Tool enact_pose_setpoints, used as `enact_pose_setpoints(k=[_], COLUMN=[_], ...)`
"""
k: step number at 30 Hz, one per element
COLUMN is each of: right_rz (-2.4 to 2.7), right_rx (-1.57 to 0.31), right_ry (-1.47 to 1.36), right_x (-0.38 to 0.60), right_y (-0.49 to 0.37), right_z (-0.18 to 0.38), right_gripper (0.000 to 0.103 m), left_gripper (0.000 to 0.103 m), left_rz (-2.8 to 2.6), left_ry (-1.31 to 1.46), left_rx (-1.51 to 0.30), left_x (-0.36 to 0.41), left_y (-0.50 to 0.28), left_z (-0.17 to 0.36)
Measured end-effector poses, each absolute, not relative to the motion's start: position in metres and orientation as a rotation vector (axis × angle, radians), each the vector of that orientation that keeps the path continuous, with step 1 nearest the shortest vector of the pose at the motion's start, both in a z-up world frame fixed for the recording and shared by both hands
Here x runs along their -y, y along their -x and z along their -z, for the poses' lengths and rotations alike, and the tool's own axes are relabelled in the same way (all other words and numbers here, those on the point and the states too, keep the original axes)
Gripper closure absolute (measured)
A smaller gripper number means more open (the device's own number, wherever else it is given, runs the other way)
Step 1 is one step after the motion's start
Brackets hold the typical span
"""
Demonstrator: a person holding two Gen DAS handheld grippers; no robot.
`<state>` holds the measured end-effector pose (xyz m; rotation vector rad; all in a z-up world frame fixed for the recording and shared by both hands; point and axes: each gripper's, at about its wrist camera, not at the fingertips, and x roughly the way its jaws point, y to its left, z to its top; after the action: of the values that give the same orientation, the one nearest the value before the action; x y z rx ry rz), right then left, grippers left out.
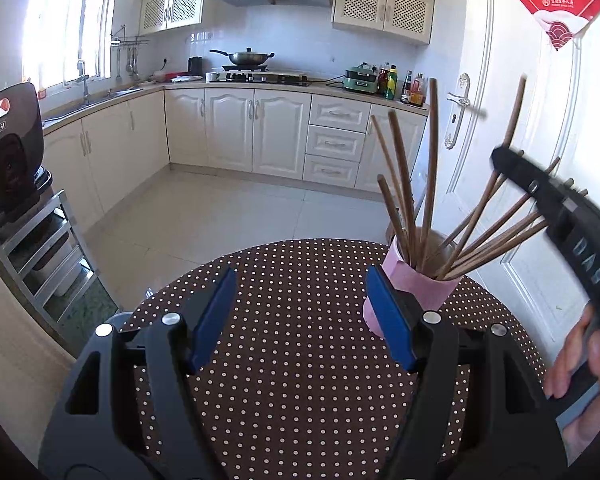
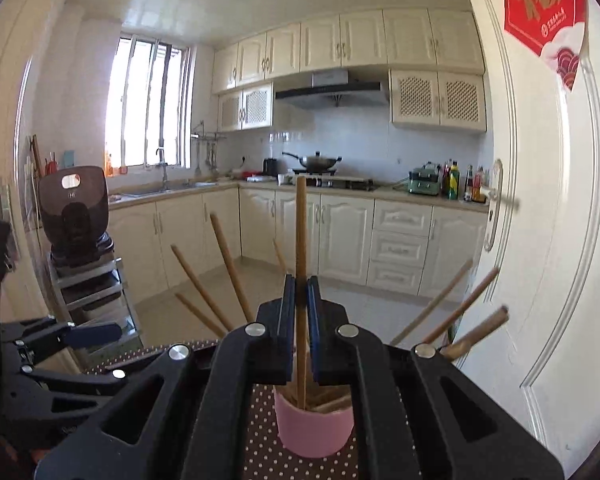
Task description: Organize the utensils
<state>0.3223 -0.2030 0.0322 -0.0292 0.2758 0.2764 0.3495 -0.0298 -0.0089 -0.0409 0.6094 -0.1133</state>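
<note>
A pink cup (image 1: 414, 286) stands on the round polka-dot table (image 1: 300, 360) and holds several brown wooden chopsticks (image 1: 432, 168) fanned outward. My left gripper (image 1: 300, 316) is open and empty, its right pad just in front of the cup. My right gripper (image 2: 300, 300) is shut on one upright chopstick (image 2: 301, 232), whose lower end stands inside the pink cup (image 2: 314, 428). In the left wrist view the right gripper (image 1: 504, 152) comes in from the right above the cup, held by a hand.
A white door (image 1: 540, 160) with a handle stands close behind the table on the right. A metal rack with a dark appliance (image 1: 10, 148) is at the left. Kitchen cabinets and a stove line the far wall.
</note>
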Motion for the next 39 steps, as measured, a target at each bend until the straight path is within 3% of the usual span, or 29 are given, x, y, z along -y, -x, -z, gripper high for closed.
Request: enact_pose_setpoints(k=[4, 6, 8, 9, 21, 32, 39], right_rz=[-0.277, -0.289, -0.281, -0.277, -0.319, -0.304, -0.29], right_rx=[-0.295, -0.304, -0.297, -0.292, -0.289, -0.25, -0.198], right_ry=[0.005, 0.0, 0.025, 0.029, -0.002, 0.009, 0.008], right_x=[0.207, 0.207, 0.205, 0.206, 0.211, 0.209, 0.209], right_y=[-0.313, -0.307, -0.298, -0.294, -0.189, -0.081, -0.03], right_z=[-0.034, -0.037, -0.042, -0.044, -0.063, -0.072, -0.079], right_gripper=[0.098, 0.092, 0.077, 0.075, 0.062, 0.013, 0.008], left_gripper=[0.032, 0.031, 0.029, 0.028, 0.022, 0.011, 0.008], left_rz=[0.111, 0.108, 0.103, 0.102, 0.077, 0.033, -0.017], left_ry=[0.034, 0.032, 0.035, 0.036, 0.019, -0.053, -0.034], left_rx=[-0.601, -0.592, -0.586, -0.581, -0.46, -0.324, -0.258], left_x=[0.033, 0.033, 0.032, 0.031, 0.014, 0.016, 0.01], left_y=[-0.34, -0.333, -0.328, -0.322, -0.226, -0.108, -0.045], left_z=[0.005, 0.001, -0.003, -0.006, -0.037, -0.06, -0.068])
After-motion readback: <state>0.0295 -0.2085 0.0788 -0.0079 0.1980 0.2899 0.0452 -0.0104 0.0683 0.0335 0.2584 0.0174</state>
